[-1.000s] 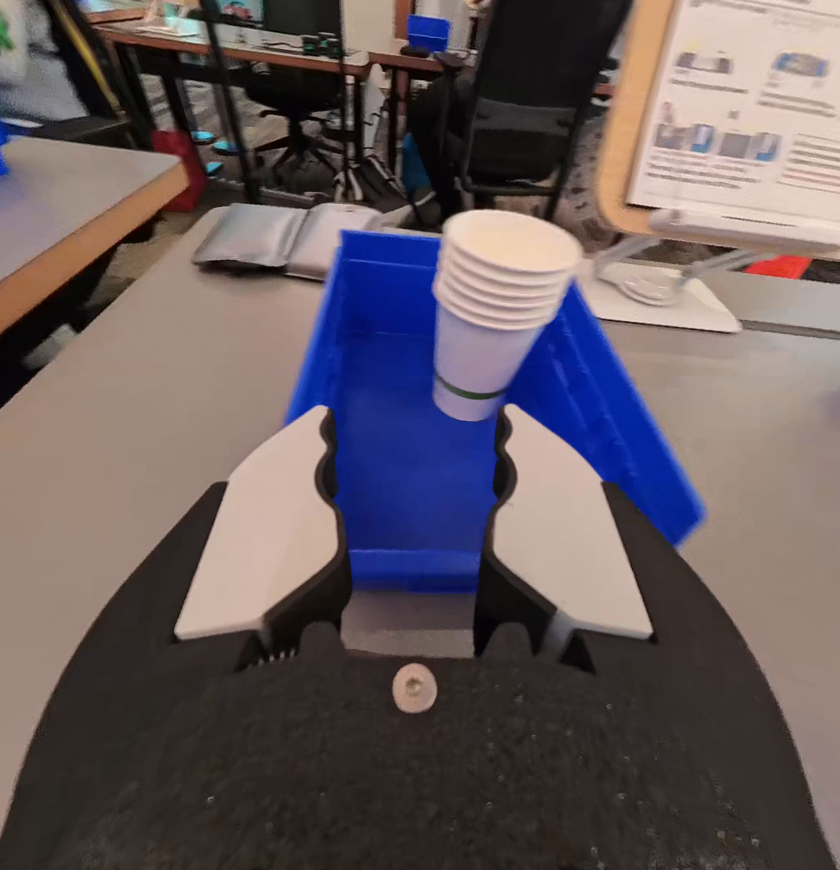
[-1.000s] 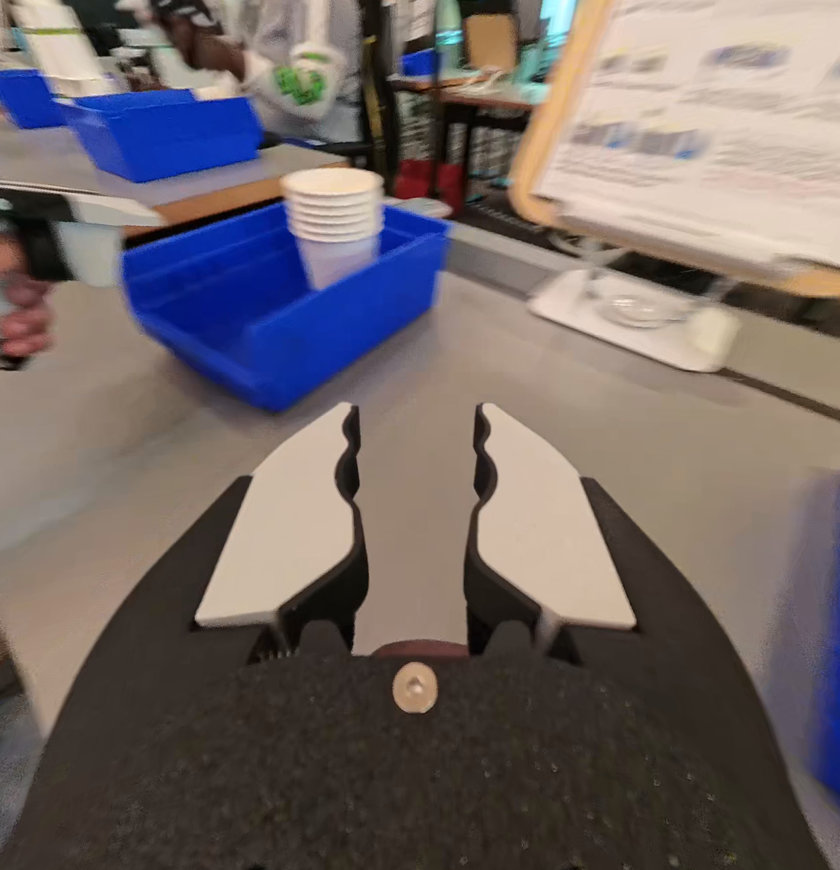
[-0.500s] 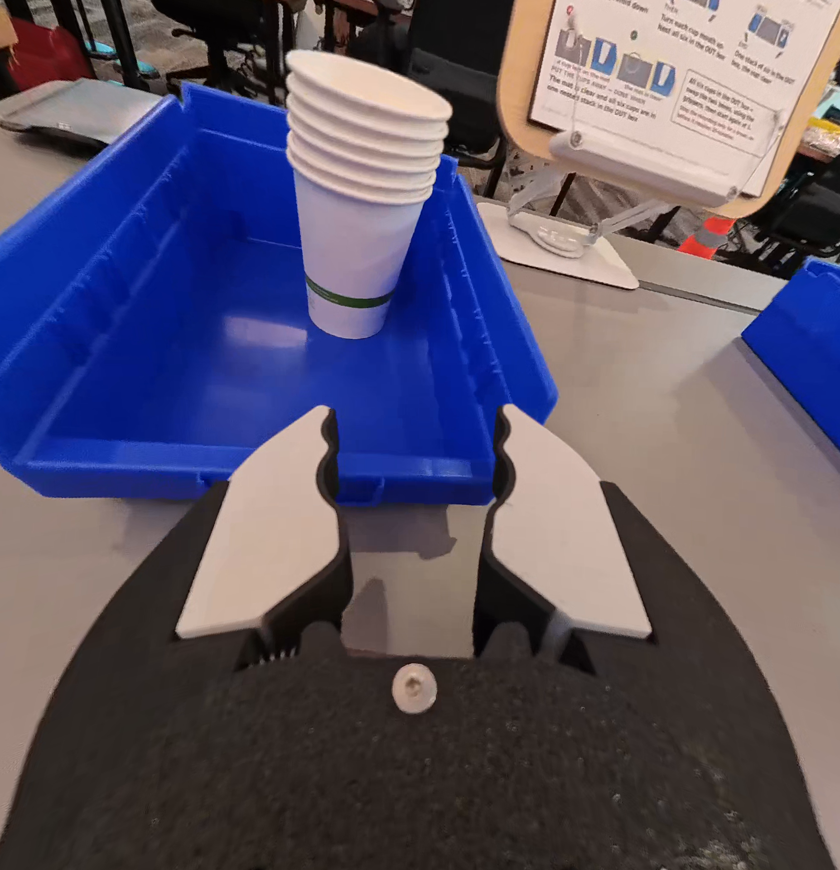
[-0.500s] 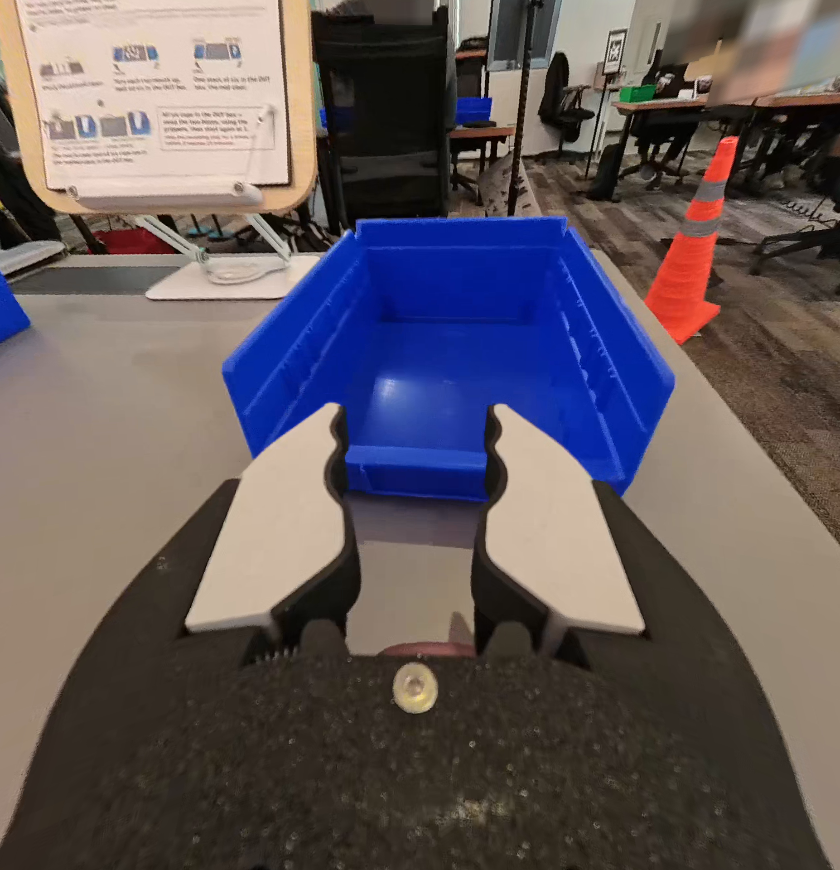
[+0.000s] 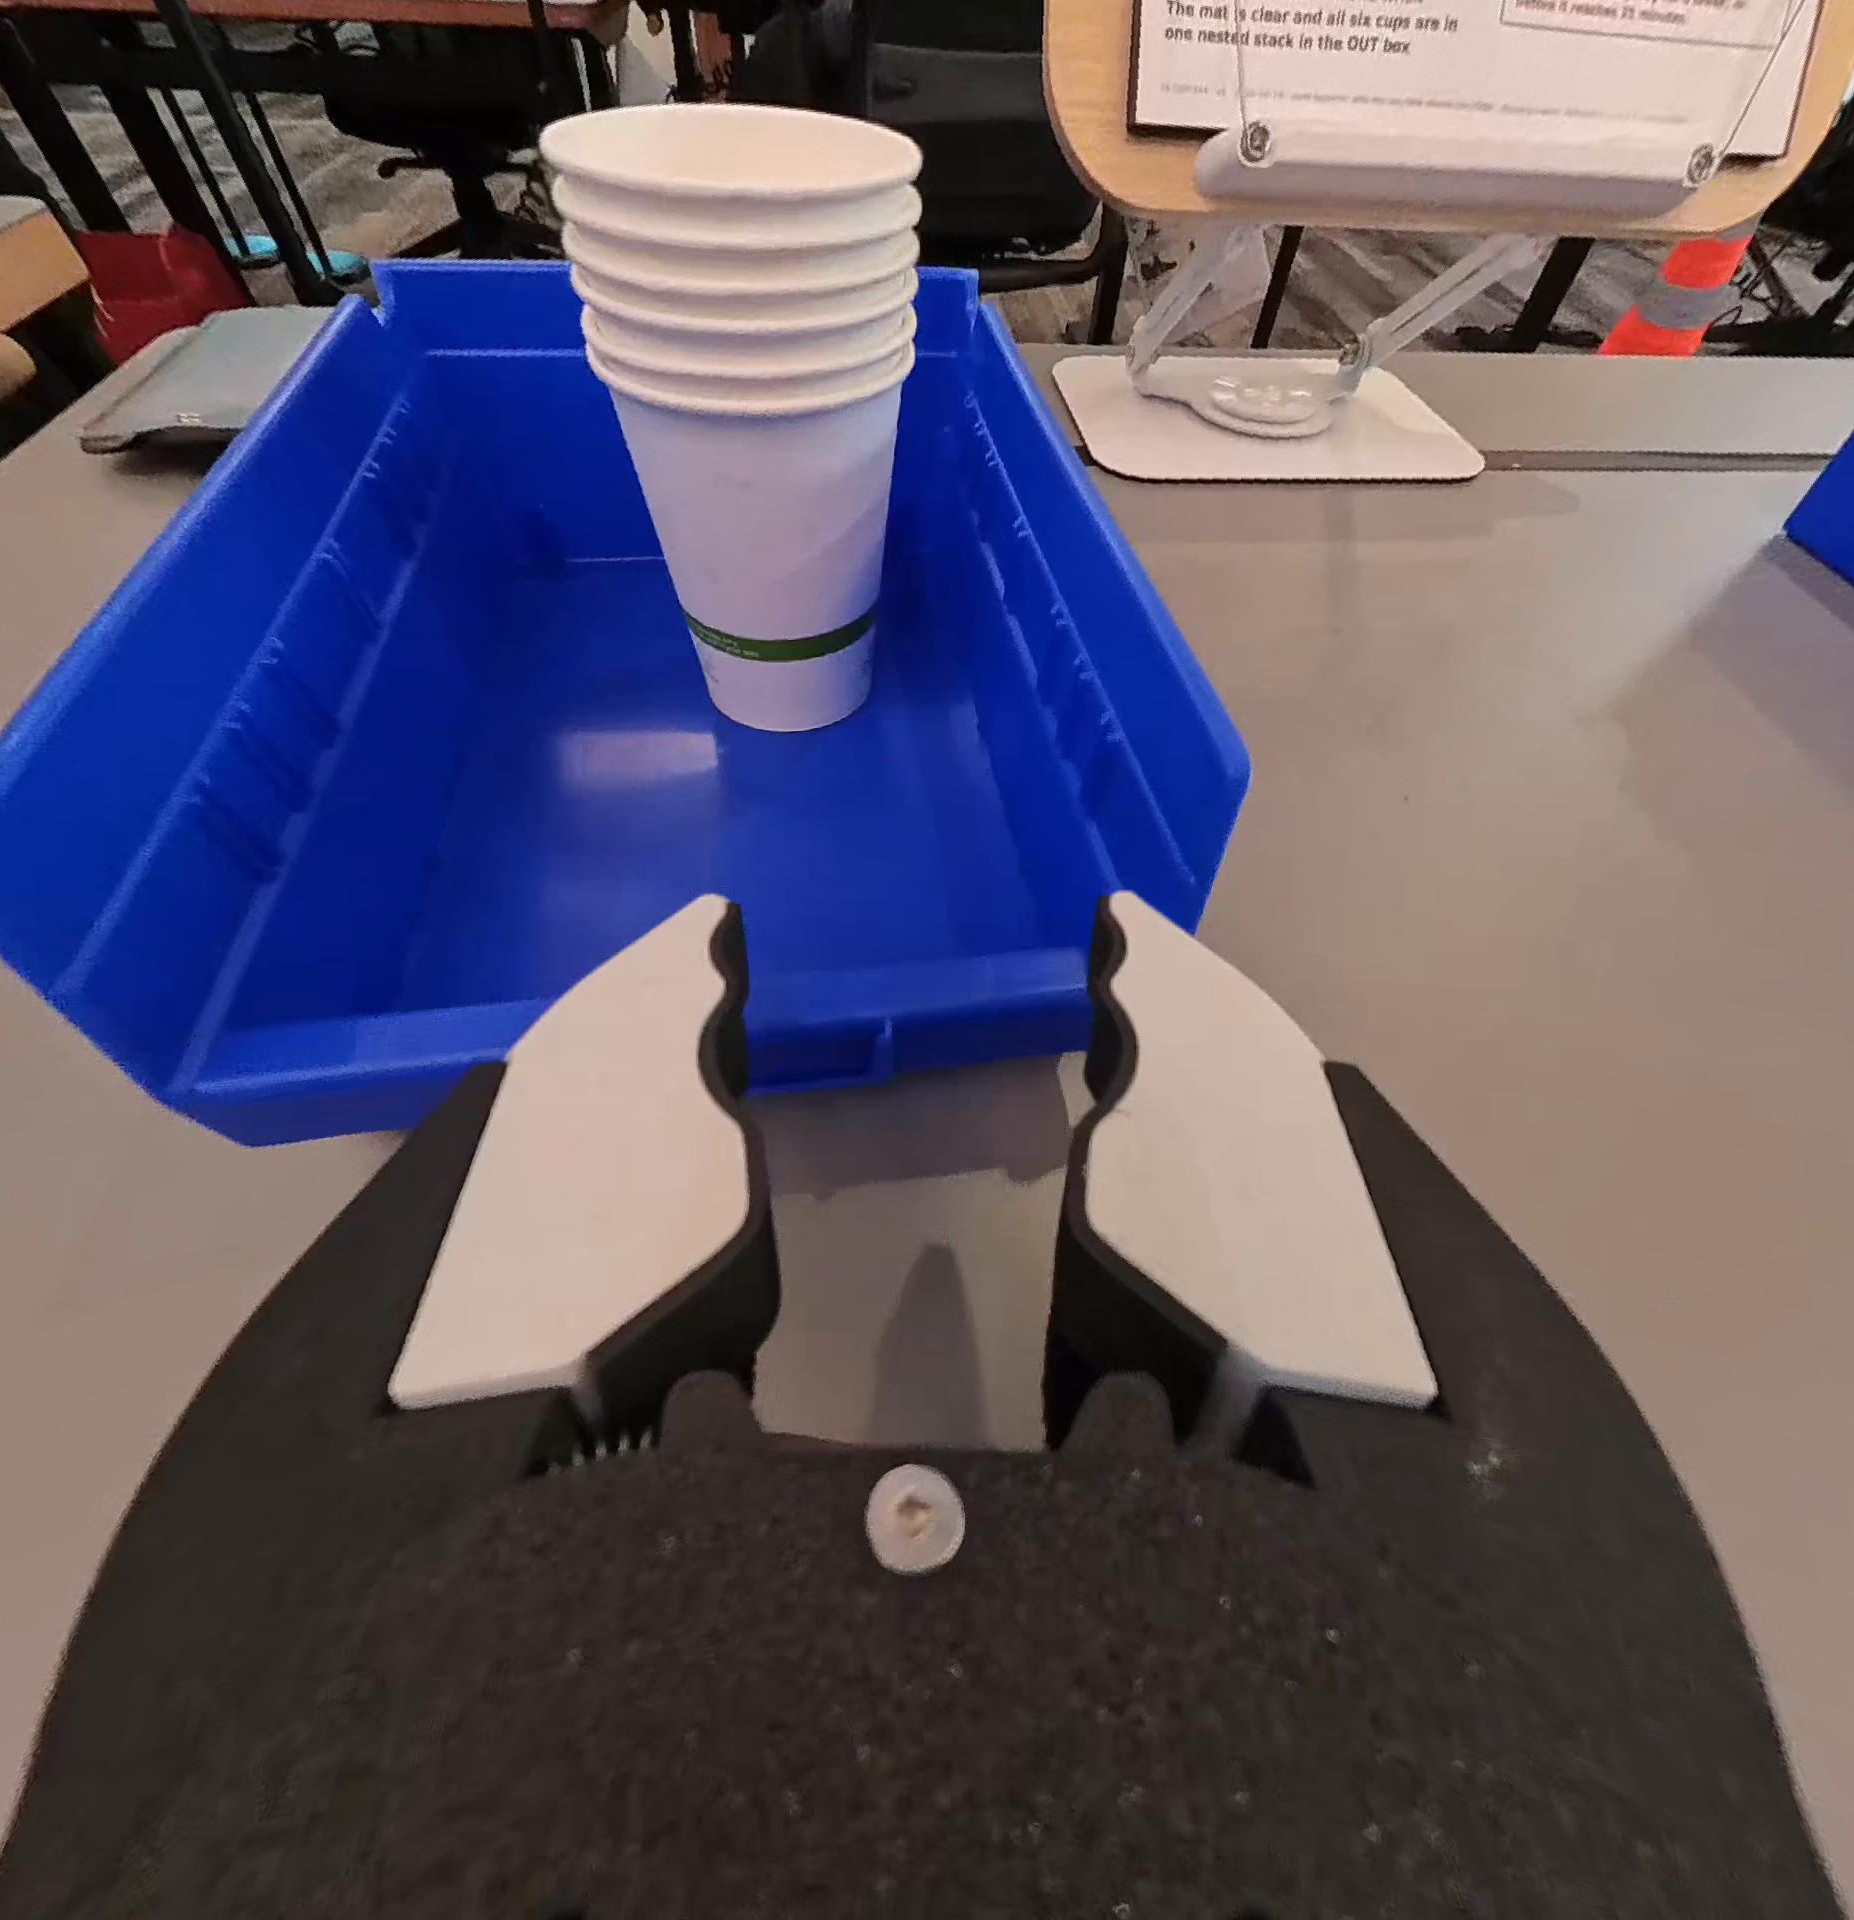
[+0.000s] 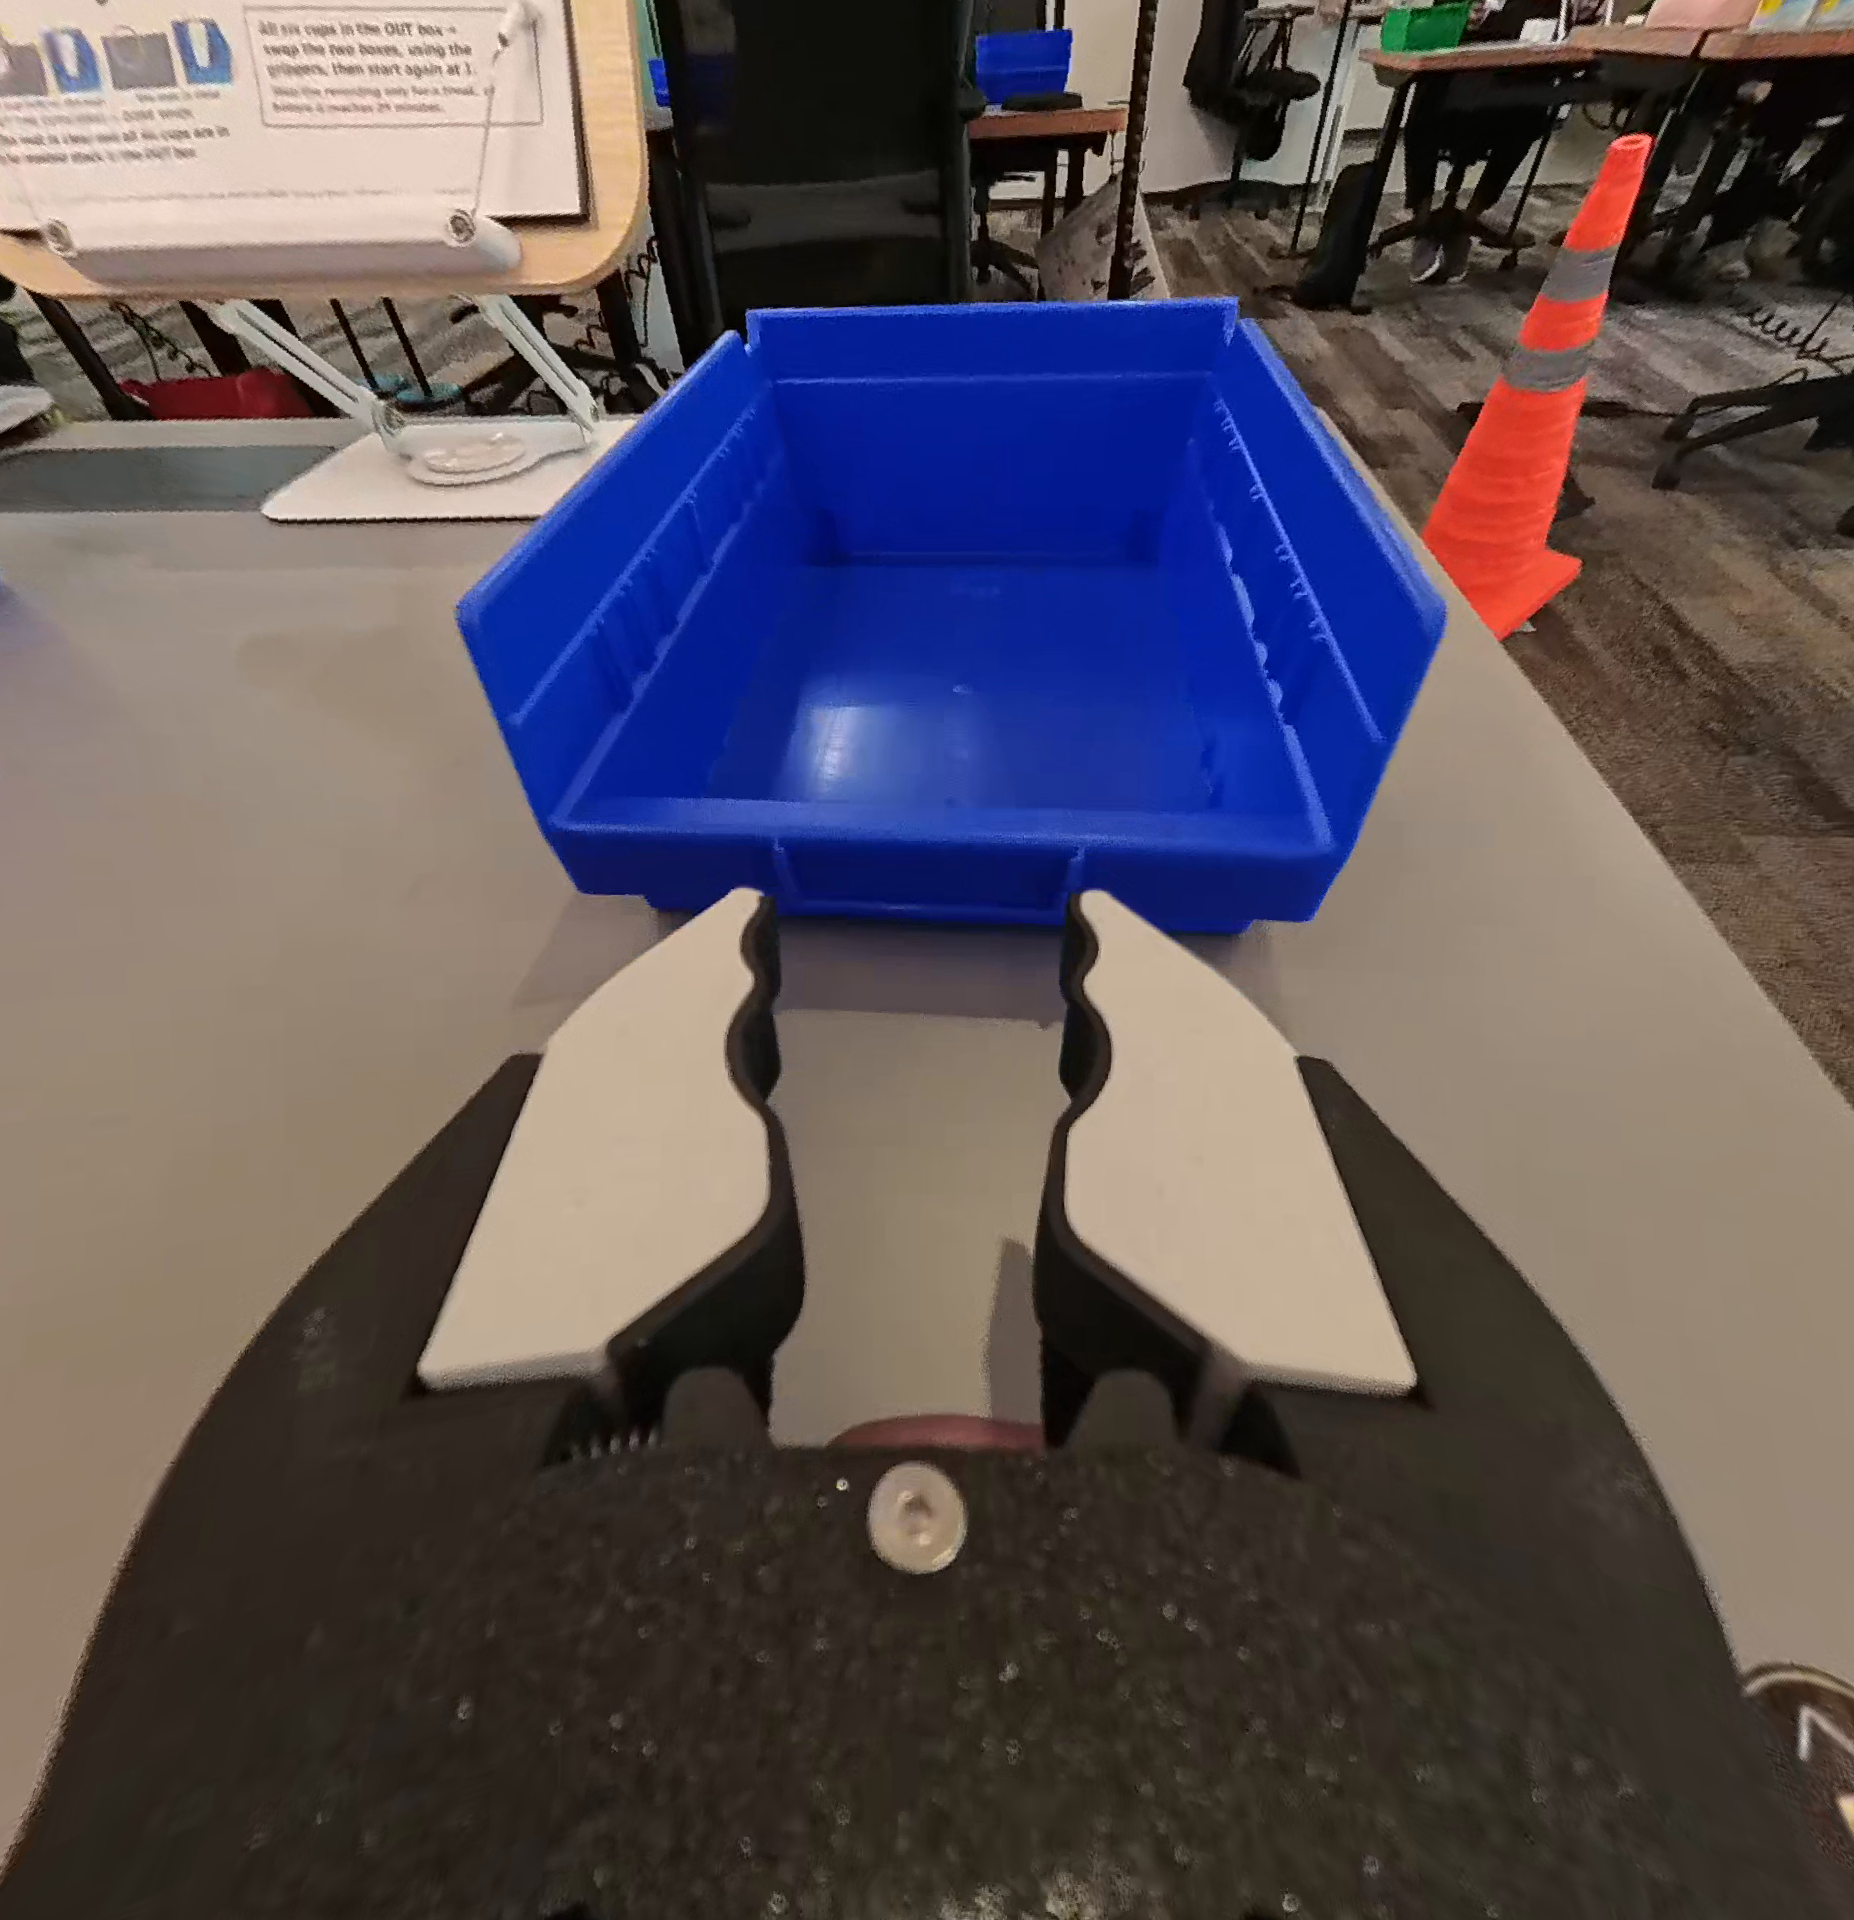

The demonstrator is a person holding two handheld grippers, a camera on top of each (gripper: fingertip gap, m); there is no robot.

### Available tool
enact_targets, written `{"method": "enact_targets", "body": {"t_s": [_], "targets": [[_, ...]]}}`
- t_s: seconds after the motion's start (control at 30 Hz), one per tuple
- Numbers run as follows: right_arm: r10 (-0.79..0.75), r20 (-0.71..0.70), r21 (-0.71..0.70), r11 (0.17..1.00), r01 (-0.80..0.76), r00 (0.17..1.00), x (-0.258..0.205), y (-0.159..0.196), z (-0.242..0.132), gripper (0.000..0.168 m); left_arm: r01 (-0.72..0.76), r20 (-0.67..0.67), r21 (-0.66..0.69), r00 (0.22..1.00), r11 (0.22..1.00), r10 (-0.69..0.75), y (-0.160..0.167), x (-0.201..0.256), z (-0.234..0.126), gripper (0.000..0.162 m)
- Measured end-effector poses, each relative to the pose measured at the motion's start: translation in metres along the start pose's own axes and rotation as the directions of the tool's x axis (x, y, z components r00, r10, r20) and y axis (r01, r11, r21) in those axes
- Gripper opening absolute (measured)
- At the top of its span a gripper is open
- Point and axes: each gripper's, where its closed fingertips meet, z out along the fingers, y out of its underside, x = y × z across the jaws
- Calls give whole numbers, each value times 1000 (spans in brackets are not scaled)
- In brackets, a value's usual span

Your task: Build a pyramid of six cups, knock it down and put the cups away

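Observation:
A nested stack of several white paper cups (image 5: 757,416) with a green band stands upright in a blue bin (image 5: 227,748) on the grey table. My left gripper (image 5: 915,920) is open and empty, its tips just over the bin's near wall, well short of the stack. In the right wrist view a second blue bin (image 6: 1307,582) sits empty on the table. My right gripper (image 6: 915,914) is open and empty, just short of that bin's near wall.
An instruction board on a white stand (image 5: 1276,405) stands at the table's far edge, also in the right wrist view (image 6: 435,457). The corner of the other bin (image 5: 1848,520) shows at right. An orange cone (image 6: 1525,436) stands on the floor past the table's right edge.
The left gripper swung round to face the cup bin squarely and came closer. The right gripper turned from the cup bin to the empty bin, then moved closer and lower.

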Motion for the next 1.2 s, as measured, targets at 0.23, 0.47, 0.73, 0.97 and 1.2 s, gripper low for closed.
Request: {"method": "enact_targets", "body": {"t_s": [0.23,0.47,0.73,0.97,1.2], "targets": [[-11,29,8,1000,11,1000,-15,-2,-4,48,64,-84,-12,994,998,-65,2,12,-3,61],[-60,70,4,998,60,996,-37,0,-1,46,47,-114,-35,992,998,-50,7,20,-1,61],[-61,94,-7,998,62,994,-42,-1,10,44,0,-345,-49,939,999,-17,-32,35,-10,52],[-14,184,-7,1000,16,983,-60,-8,29,42,-661,-469,-168,706,731,530,-107,11,46,34],[-25,216,-14,999,29,976,-72,-7,33,40,-857,-552,-318,515,405,656,-111,-32,107,30]]}}
